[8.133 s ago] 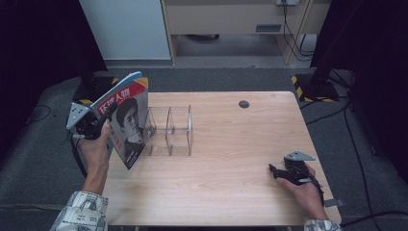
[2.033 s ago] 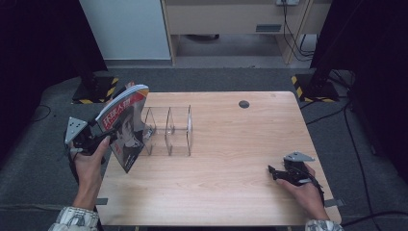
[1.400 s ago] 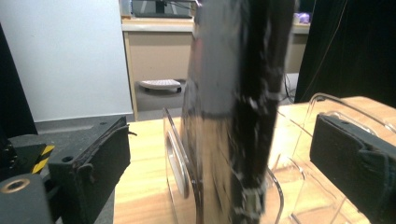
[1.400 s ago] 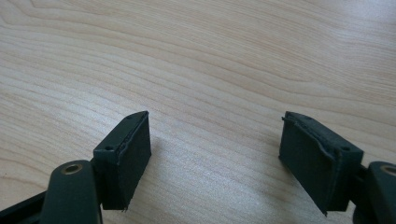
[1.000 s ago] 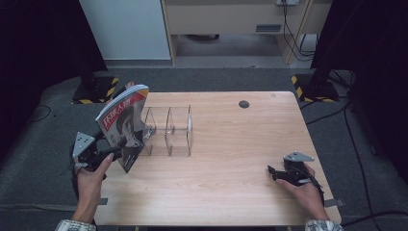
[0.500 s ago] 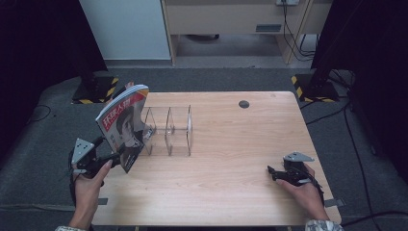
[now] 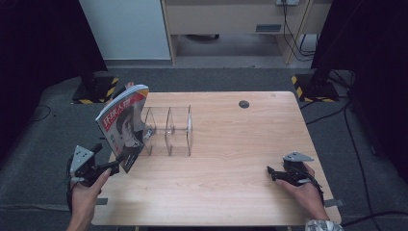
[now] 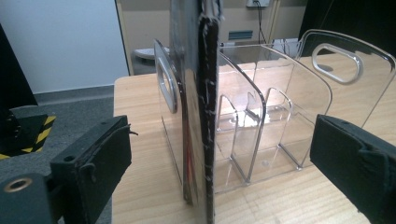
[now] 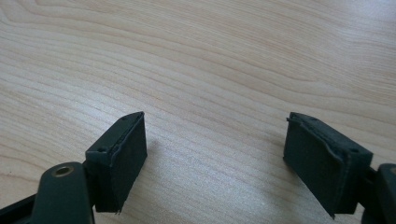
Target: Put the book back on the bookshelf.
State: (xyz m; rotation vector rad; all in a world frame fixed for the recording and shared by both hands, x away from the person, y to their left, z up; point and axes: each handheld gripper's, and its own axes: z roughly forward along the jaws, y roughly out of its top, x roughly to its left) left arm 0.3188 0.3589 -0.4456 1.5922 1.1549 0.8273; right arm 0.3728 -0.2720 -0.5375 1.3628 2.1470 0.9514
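Note:
A magazine [image 7: 122, 126] with a face on its cover stands on edge at the left end of a clear acrylic rack [image 7: 178, 130], tilted slightly left, its near corner sticking out toward the table's front. In the left gripper view the magazine [image 8: 203, 93] is seen edge-on, just right of the rack's end wall [image 8: 164, 84]. My left gripper [image 7: 108, 156] is open, a short way in front of the magazine and not touching it. My right gripper [image 7: 270, 174] rests open on the table [image 7: 231, 144] at the front right, nothing between its fingers [image 9: 119, 149].
The rack has several upright dividers [image 8: 322, 79] with bare slots to the magazine's right. A dark round grommet [image 7: 244, 104] sits near the table's far edge. Grey carpet lies beyond the table's left edge, where my left hand hovers.
My left gripper let go of the magazine and drew back toward the front left. The magazine now stands by itself at the rack. The right gripper has not moved.

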